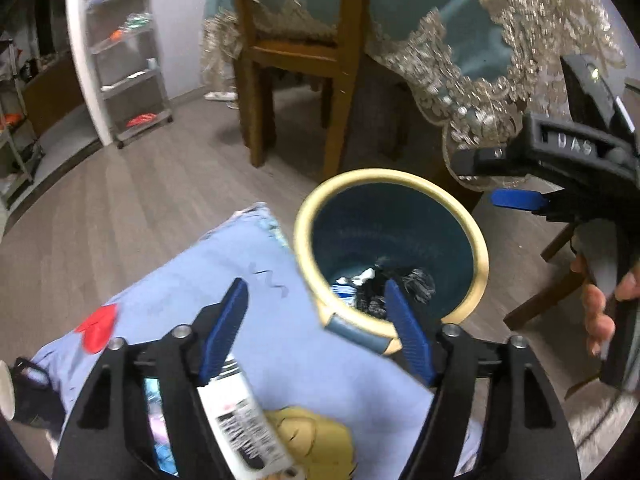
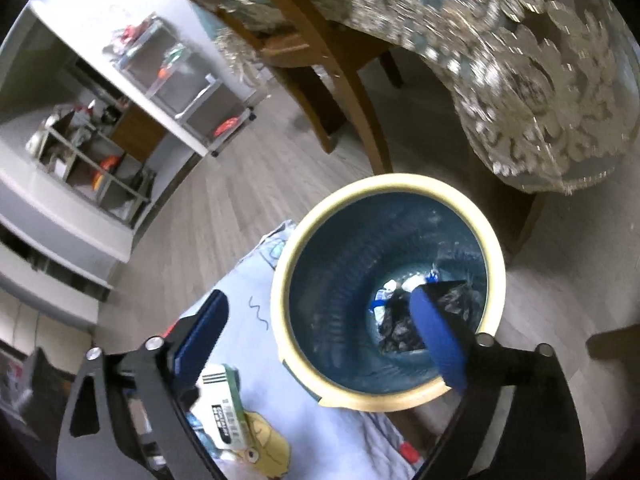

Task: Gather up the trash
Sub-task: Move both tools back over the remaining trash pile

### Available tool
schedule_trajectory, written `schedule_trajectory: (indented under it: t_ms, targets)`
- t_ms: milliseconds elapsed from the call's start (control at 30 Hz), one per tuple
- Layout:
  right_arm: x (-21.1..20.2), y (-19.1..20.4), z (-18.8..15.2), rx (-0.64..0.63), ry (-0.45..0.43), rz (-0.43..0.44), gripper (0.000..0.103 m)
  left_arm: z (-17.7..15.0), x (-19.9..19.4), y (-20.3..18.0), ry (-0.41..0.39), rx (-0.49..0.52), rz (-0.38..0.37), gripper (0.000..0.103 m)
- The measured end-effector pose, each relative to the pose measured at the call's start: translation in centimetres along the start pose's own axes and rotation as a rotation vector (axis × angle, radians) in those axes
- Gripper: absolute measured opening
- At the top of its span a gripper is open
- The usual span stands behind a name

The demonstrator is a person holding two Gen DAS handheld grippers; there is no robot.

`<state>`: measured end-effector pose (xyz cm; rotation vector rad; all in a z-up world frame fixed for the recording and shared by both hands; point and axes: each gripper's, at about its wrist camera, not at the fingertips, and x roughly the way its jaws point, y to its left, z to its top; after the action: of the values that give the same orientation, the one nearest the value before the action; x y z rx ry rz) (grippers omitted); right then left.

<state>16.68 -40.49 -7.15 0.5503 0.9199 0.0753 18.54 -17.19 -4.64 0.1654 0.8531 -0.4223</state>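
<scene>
Both my tools gape wide and empty, left tool (image 1: 316, 332) and right tool (image 2: 320, 340) over the bin (image 2: 496, 264), while the carton (image 2: 222, 404) lies lengthwise below-left, nearest my left.

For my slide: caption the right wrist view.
Open right gripper above a cream-rimmed bin holding trash.

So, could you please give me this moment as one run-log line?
left claw: open, empty | right claw: open, empty | bin: upright, trash at bottom | white packet: on blue cloth
</scene>
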Motion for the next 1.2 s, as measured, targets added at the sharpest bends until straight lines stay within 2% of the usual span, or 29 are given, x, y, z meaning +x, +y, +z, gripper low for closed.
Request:
schedule_trajectory:
  t_ms: [133, 267, 633, 800, 967, 1200]
  targets:
    - [-0.7, 1.8, -1.1, -0.050, 0.002, -0.009, 0.095, -1.2, -3.9, 2.7, -0.037, -0.040, 0.041, 0.083]
    - [-2.4, 4.8, -2.7, -0.126, -0.038, 0.018, 0.096, -2.9, -7.7, 5.3, -0.066, -0.073, 0.091, 0.092]
    - [-3.2, 12.1, -8.7, -0.323, -0.014, 0.072, 0.097, -11.6, -15.9, 13.7, -0.059, -0.241, 0.238, 0.096]
    - [-2.2, 14.1, -11.6, -0.357, 0.038, 0.100, 0.097, -14.6, -16.6, 16.5, -0.046, -0.333, 0.252, 0.096]
    - [0.5, 16.2, -14.0, -0.398, 0.138, 0.092, 0.097, -15.7, -16.1, 18.2, -0.047, -0.356, 0.277, 0.096]
    - [4.2, 19.0, -17.0, -0.477, 0.267, 0.127, 0.097, -16.7, -14.5, 20.5, 0.007, -0.419, 0.281, 0.096]
